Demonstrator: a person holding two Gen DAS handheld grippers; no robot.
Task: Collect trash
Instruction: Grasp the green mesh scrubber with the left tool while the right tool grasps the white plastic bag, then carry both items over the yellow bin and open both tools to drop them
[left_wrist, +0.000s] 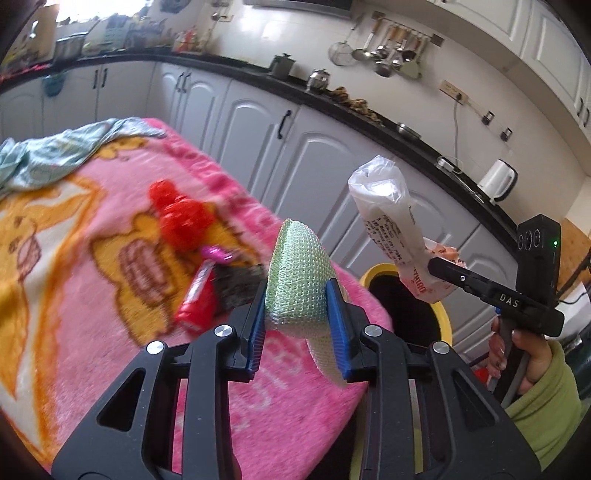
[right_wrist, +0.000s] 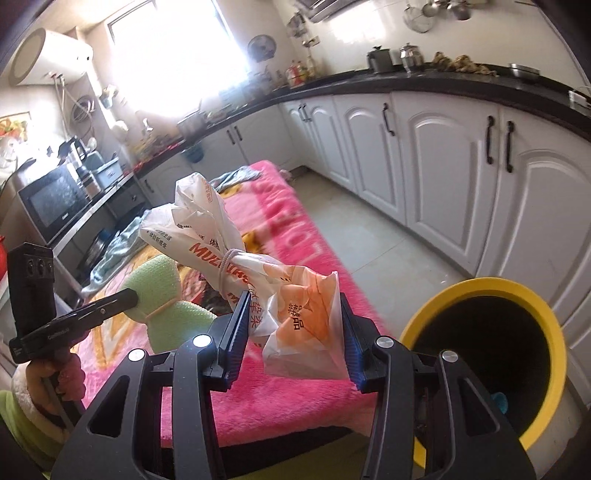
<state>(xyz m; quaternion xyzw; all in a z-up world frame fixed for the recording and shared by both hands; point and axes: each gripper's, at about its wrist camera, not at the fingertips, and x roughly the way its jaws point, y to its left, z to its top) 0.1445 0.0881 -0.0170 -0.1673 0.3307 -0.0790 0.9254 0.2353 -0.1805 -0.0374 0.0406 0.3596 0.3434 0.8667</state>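
My left gripper (left_wrist: 297, 317) is shut on a green foam net sleeve (left_wrist: 295, 266), lifted above the pink blanket (left_wrist: 110, 295); its blue pads squeeze the foam from both sides. My right gripper (right_wrist: 293, 332) is shut on a tied white and orange plastic bag (right_wrist: 306, 314), held in the air beside a yellow-rimmed bin (right_wrist: 480, 286). In the left wrist view the bag (left_wrist: 388, 214) hangs over the bin (left_wrist: 445, 321). On the blanket lie a red mesh ball (left_wrist: 177, 210), a red wrapper (left_wrist: 195, 302), a pink foil scrap (left_wrist: 218, 254) and a dark lump (left_wrist: 236, 288).
A pale blue cloth (left_wrist: 55, 155) lies at the blanket's far end. White cabinets (right_wrist: 443, 166) under a black counter run along the right. Tiled floor (right_wrist: 369, 236) lies between the blanket and the cabinets. A person's hand in a green sleeve (left_wrist: 543, 398) holds the right gripper.
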